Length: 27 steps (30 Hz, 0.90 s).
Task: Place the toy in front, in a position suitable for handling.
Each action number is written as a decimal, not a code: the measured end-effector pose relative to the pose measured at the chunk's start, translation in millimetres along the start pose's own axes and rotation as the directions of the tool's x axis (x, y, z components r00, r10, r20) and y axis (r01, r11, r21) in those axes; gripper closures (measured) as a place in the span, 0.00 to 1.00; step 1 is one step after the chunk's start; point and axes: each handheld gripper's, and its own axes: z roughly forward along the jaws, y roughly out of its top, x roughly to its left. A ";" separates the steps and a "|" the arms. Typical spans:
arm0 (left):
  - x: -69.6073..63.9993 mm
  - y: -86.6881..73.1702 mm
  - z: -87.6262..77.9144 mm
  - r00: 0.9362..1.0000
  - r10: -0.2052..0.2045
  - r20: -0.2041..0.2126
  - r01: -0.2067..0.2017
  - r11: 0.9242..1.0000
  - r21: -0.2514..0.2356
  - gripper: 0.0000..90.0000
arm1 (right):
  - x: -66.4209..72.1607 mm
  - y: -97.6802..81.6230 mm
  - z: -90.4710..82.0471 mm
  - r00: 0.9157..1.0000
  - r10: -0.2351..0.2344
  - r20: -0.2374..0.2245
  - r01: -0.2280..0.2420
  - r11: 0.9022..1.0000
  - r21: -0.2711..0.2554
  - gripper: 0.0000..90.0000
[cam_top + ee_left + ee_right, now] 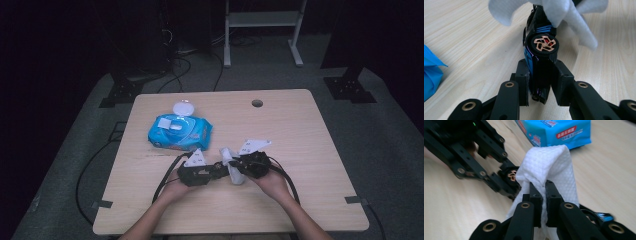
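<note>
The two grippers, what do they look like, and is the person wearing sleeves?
Both the left gripper and the right gripper are black, built of jointed bars with brass-coloured rivets at the pivots, ending in blocky black fingers. Each carries a pale grey three-cornered plate on top, and a black cable trails back from it. The forearms show bare, with no sleeve in sight.

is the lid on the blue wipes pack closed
No, the white lid stands flipped open at the far edge of the blue wipes pack.

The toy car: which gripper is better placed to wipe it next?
Right. The right gripper already pinches the white wipe, draped against the toy car, while the left gripper clamps the car.
</note>
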 end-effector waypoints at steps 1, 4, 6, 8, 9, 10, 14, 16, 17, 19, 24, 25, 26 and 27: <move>0.3 0.3 -0.4 1.000 0.003 0.002 -0.003 1.000 0.004 0.77 | -2.9 -0.6 -2.5 1.000 0.004 0.026 -0.004 1.000 0.006 0.95; 0.5 0.2 -0.5 1.000 0.003 0.005 -0.003 1.000 0.002 0.77 | -22.7 -8.8 -12.0 0.993 0.061 0.098 -0.062 0.998 0.012 0.95; 0.1 0.6 0.1 1.000 0.006 0.004 -0.006 1.000 0.006 0.77 | -33.6 -13.6 -16.3 0.987 0.081 0.140 -0.084 0.996 0.014 0.95; 0.2 0.9 0.1 1.000 0.012 0.005 -0.012 1.000 0.009 0.77 | -37.4 -15.0 -16.9 0.985 0.121 0.120 -0.122 0.993 0.002 0.95; 0.1 1.0 0.1 1.000 0.020 0.000 -0.020 1.000 0.009 0.77 | -35.8 -14.3 -15.6 0.987 0.110 0.118 -0.111 0.994 0.003 0.95; 0.4 1.0 0.1 1.000 0.024 -0.002 -0.024 1.000 0.012 0.77 | -33.2 -12.5 -13.5 0.989 0.106 0.102 -0.106 0.994 0.000 0.95; 1.0 1.3 -0.5 1.000 0.020 -0.001 -0.020 1.000 0.016 0.77 | -28.7 -3.1 -9.5 0.993 0.069 0.095 -0.070 0.998 0.000 0.95; 0.4 1.6 -0.4 1.000 0.026 -0.001 -0.026 0.999 0.019 0.78 | -34.5 -5.5 -9.1 0.988 0.064 0.139 -0.066 0.998 0.012 0.95; 0.2 1.8 -0.3 0.999 0.035 -0.003 -0.035 0.999 0.024 0.77 | -41.7 -10.8 -10.5 0.987 0.101 0.126 -0.102 0.995 0.004 0.95; -0.7 2.2 0.2 0.999 0.035 -0.002 -0.035 0.999 0.024 0.78 | -50.2 -15.7 -15.3 0.976 0.168 0.140 -0.169 0.986 -0.004 0.95; 1.3 1.3 0.7 1.000 0.029 -0.003 -0.029 0.999 0.022 0.78 | -55.5 -15.2 -32.5 0.976 0.179 0.123 -0.173 0.983 -0.054 0.95; 0.9 1.2 1.0 1.000 0.029 -0.004 -0.029 0.999 0.020 0.78 | -53.6 -13.8 -31.9 0.981 0.168 0.096 -0.162 0.985 -0.064 0.95; 0.7 1.4 1.0 0.999 0.037 -0.007 -0.037 0.999 0.024 0.78 | -51.0 -13.1 -29.5 0.986 0.158 0.061 -0.154 0.986 -0.066 0.95; 0.2 1.6 1.0 0.999 0.042 -0.009 -0.042 0.999 0.025 0.78 | -47.9 -12.5 -25.0 0.989 0.140 0.057 -0.137 0.989 -0.046 0.95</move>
